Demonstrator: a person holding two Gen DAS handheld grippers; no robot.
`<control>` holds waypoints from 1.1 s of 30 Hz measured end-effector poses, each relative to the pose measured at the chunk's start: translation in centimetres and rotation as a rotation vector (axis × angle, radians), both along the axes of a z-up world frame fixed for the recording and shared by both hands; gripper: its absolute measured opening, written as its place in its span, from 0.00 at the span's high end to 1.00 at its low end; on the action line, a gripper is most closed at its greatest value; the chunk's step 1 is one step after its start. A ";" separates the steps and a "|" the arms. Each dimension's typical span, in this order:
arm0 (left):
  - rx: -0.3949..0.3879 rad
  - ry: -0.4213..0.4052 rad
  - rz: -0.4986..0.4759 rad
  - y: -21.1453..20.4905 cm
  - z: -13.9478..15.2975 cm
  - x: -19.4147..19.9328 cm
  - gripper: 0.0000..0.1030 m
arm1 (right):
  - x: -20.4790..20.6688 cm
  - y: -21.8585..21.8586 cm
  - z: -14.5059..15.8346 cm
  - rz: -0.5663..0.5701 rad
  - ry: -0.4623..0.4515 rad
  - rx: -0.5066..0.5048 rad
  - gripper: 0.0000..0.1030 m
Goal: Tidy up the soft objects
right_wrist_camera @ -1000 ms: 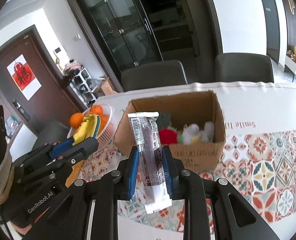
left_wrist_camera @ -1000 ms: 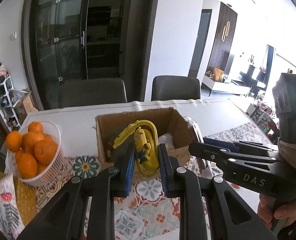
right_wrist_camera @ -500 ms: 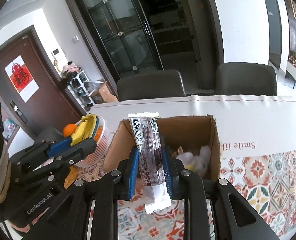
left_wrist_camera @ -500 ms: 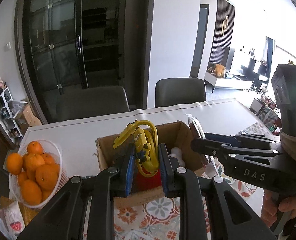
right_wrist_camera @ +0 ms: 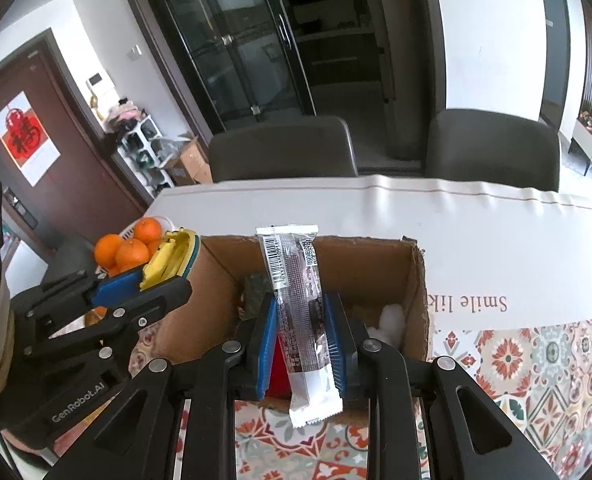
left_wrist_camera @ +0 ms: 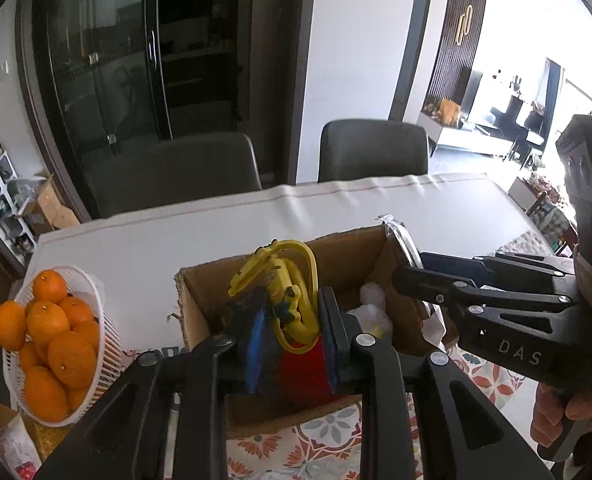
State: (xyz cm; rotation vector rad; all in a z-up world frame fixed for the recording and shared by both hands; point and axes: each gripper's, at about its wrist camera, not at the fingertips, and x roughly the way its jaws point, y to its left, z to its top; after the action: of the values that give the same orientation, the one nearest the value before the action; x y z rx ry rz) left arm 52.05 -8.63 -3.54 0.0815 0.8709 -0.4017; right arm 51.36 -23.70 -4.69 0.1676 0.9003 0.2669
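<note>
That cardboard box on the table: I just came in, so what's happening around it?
A person holds a tool in each hand over the open cardboard box. The left tool has a yellow toy between its jaws, which are opening. The right tool is shut on a snack packet. Soft things already lie inside the box.

The left tool (left_wrist_camera: 292, 326) hides much of the cardboard box (left_wrist_camera: 348, 248) floor; its left pad (left_wrist_camera: 255, 334) looks blurred, perhaps from motion.

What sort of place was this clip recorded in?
Most likely a home dining area: a table under a patterned cloth, two dark dining chairs behind it, a basket of oranges, and a glass-door cabinet against the wall. A living room shows beyond.
</note>
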 end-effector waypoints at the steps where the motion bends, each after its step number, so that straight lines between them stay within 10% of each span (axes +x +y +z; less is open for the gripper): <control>1: -0.002 0.011 0.005 0.0 -0.3 0.3 0.70 | 0.2 0.0 -0.3 -0.001 0.007 -0.003 0.75; 16: 0.097 -0.088 0.173 2.6 1.0 -3.3 0.05 | -0.7 -0.3 -0.6 -0.153 0.034 -0.134 0.41; 33: 0.076 -0.297 0.205 7.3 5.3 -18.8 0.00 | -18.2 3.1 5.4 -0.287 -0.197 -0.230 0.18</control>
State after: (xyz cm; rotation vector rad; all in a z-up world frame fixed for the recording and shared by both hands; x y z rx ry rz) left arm 33.26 -1.37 1.77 0.1181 0.5935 -0.1586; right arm 33.20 -20.58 0.74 0.0543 0.6943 -0.0863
